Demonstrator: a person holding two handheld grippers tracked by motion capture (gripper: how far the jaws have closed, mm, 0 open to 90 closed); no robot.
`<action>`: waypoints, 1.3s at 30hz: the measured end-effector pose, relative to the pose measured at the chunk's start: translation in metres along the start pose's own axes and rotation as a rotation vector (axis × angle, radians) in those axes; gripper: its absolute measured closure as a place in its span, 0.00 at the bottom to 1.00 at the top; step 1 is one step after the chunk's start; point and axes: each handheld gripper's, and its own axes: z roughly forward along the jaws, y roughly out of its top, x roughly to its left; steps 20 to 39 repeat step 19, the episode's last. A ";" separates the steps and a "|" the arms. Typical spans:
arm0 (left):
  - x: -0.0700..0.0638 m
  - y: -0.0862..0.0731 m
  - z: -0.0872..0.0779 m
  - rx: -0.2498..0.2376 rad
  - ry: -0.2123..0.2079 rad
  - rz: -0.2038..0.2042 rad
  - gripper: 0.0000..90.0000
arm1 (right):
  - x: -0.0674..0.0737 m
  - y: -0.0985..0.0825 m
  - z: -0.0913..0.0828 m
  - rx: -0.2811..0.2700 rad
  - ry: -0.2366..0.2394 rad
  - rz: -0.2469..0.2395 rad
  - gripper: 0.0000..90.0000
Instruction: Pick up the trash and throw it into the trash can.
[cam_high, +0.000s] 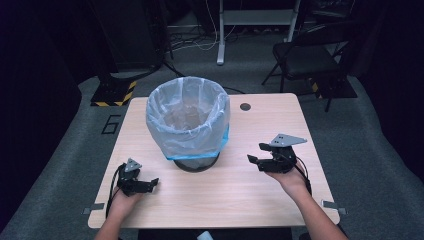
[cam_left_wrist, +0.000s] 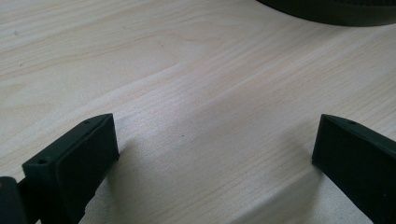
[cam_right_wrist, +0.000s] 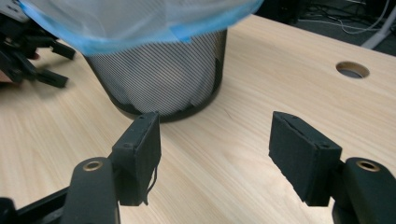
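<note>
Both of my grippers lay nearest the camera, low over the table (cam_high: 250, 195): my left gripper (cam_high: 150, 184) and my right gripper (cam_high: 255, 153), each with jaws spread wide and nothing between them. Between the two, toward the far half of the table, stood the black mesh bin (cam_right_wrist: 163, 79), its translucent bag (cam_high: 187, 117) folded over the rim, blue hem hanging down the outside wall. Neither gripper touched bin or bag. I judged the work at its approach stage; the next move called for raising a gripper to the hem and closing on the thin film.
</note>
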 end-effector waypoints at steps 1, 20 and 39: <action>0.000 0.000 0.000 0.000 0.000 0.000 0.00 | -0.001 -0.003 0.001 0.004 -0.007 -0.002 0.37; 0.000 0.000 0.000 -0.001 0.006 0.001 0.00 | -0.013 -0.055 0.014 0.073 -0.074 0.029 0.36; 0.000 0.000 0.000 -0.001 0.006 0.001 0.00 | -0.013 -0.055 0.014 0.073 -0.074 0.029 0.36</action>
